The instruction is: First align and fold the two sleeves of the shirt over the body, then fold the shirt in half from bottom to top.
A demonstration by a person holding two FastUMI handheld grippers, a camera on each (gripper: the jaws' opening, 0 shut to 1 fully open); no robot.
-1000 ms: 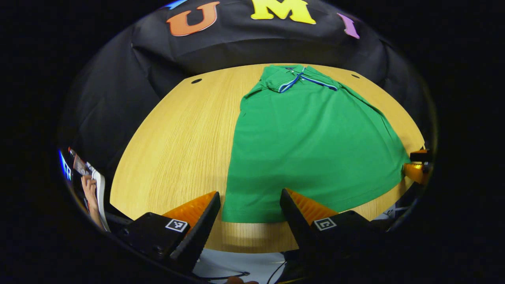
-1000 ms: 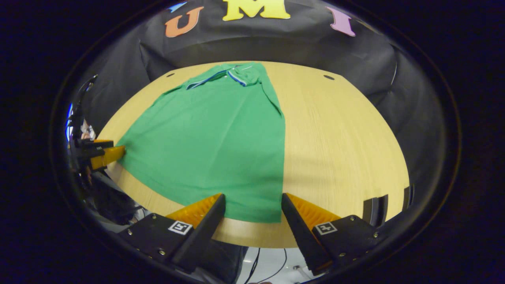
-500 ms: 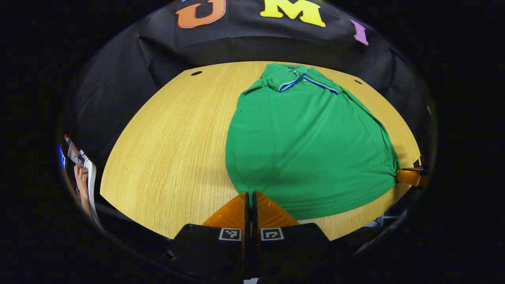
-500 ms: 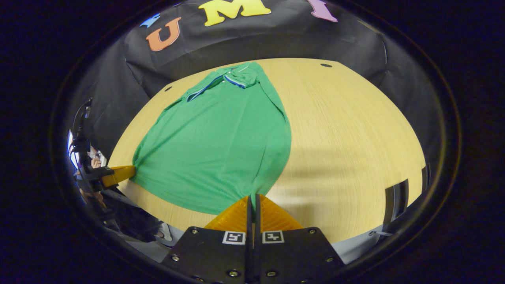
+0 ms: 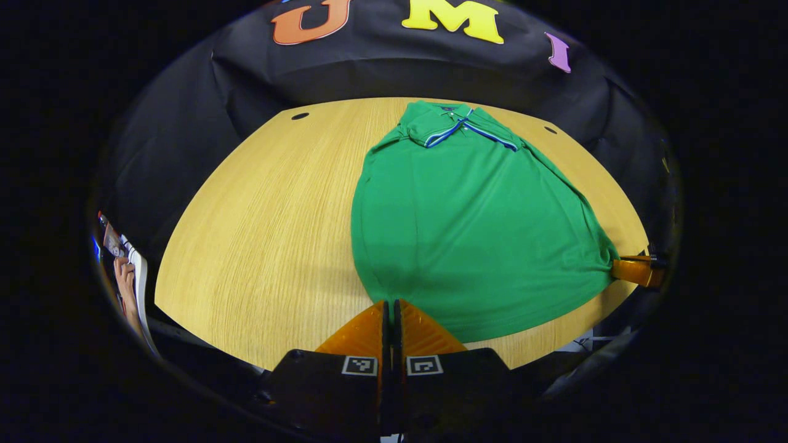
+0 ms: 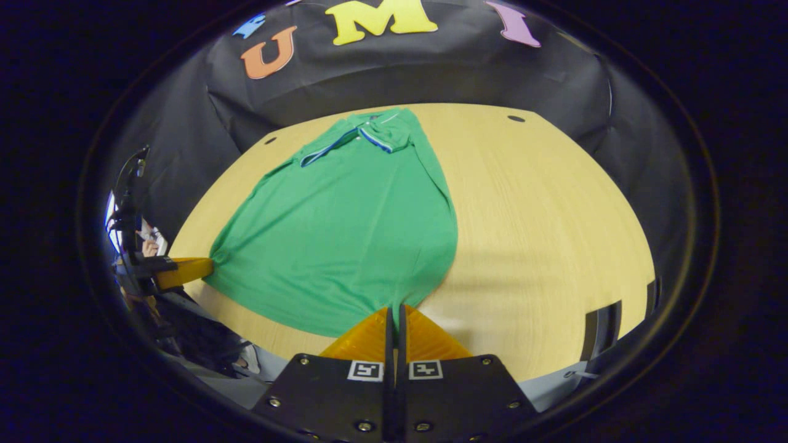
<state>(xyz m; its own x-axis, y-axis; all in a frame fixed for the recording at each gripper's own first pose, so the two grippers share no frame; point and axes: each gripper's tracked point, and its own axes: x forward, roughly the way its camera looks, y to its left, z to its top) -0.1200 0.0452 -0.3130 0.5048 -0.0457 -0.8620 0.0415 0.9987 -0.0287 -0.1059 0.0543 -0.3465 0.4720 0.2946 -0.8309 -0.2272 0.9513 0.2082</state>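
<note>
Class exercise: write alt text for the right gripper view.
The right gripper, jaws closed, pinches one bottom corner of a green polo shirt lying on a wooden table. Far left, the left gripper grips the other bottom corner.

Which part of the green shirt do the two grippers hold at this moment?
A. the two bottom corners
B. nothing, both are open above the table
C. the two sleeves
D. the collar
A: the left gripper and the right gripper are each shut on a bottom corner of the shirt, whose collar lies at the far end of the table.
</note>
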